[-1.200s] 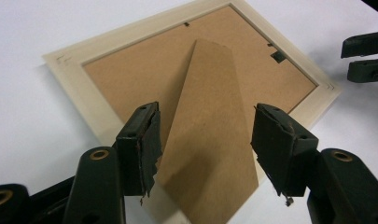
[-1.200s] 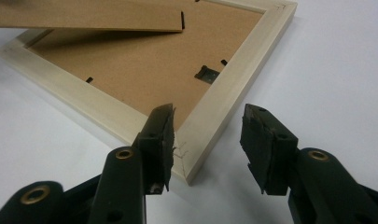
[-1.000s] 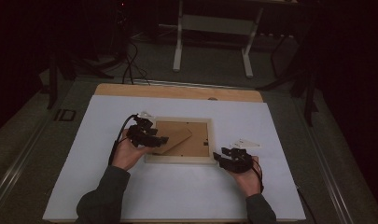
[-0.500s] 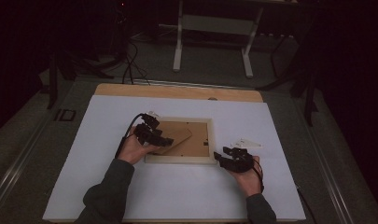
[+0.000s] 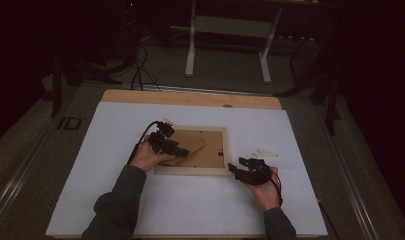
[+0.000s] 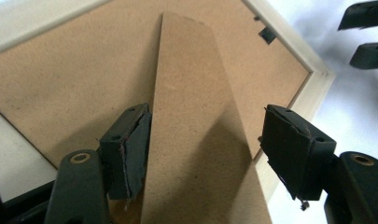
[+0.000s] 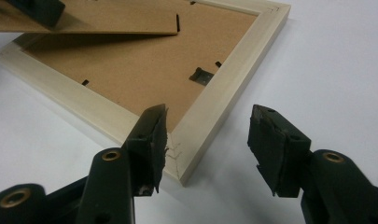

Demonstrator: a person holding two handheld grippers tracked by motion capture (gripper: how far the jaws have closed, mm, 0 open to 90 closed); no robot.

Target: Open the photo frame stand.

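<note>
A pale wooden picture frame (image 5: 192, 171) lies face down on the white table top, its brown backing board (image 5: 212, 152) up. A cardboard stand flap (image 5: 192, 143) rises off the backing. My left gripper (image 5: 182, 149) hovers over the frame's left part. In the left gripper view it (image 6: 205, 135) is open astride the flap (image 6: 196, 93); its jaws have just been closing a little, and the pads do not press on the flap. My right gripper (image 5: 233, 169) is at the frame's near right corner. Its (image 7: 207, 135) jaws have just been opening, with the corner (image 7: 191, 158) between them.
A small clear plastic piece (image 5: 262, 152) lies on the white sheet right of the frame. A metal hanger clip (image 7: 199, 75) sits on the backing. A wooden strip (image 5: 190, 97) edges the table's far side; a stand's legs (image 5: 191, 50) and cables lie on the floor beyond.
My left gripper has moved right and lower over the frame's backing, onto the stand flap. The right hand has stayed at the corner, its jaws wider apart.
</note>
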